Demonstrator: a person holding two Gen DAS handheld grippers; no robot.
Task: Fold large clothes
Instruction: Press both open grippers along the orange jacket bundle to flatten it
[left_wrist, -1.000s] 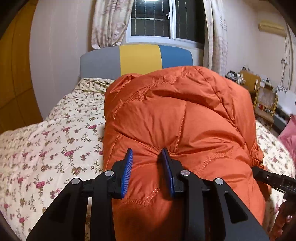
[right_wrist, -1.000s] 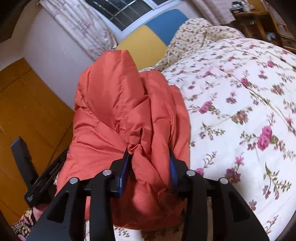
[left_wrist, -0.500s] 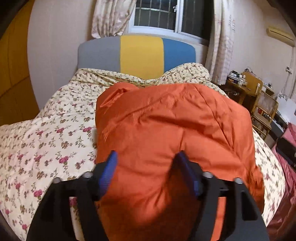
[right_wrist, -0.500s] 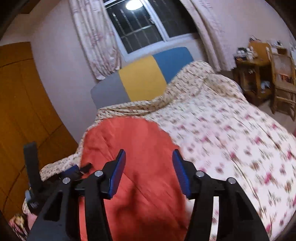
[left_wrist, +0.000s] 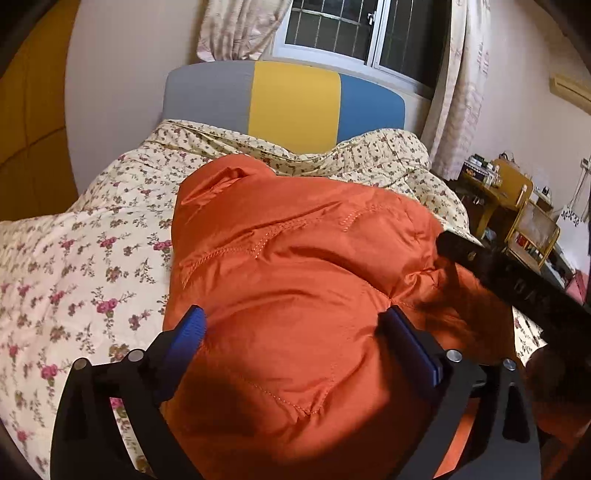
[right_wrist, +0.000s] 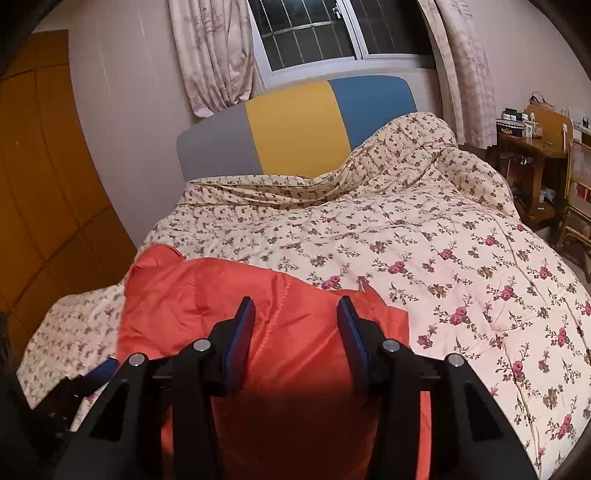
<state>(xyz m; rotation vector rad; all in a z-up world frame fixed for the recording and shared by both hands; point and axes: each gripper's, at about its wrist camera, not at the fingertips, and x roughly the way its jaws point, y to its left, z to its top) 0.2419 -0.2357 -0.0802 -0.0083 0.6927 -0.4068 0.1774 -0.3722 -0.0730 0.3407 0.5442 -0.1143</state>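
We see a floral quilt (right_wrist: 424, 258) spread over the bed, bunched higher near the right end of the headboard (right_wrist: 295, 125), which runs in grey, yellow and blue panels. Behind it we find a barred window (right_wrist: 314, 33) with pale patterned curtains (right_wrist: 214, 59) hanging at both sides. On the left stands a wooden wardrobe (right_wrist: 40, 177). At the right we make out a wooden desk (right_wrist: 532, 147) with small items on top, too small to name, and beside it a wooden chair (left_wrist: 532, 229). An air conditioner (left_wrist: 569, 90) sits high on the right wall.
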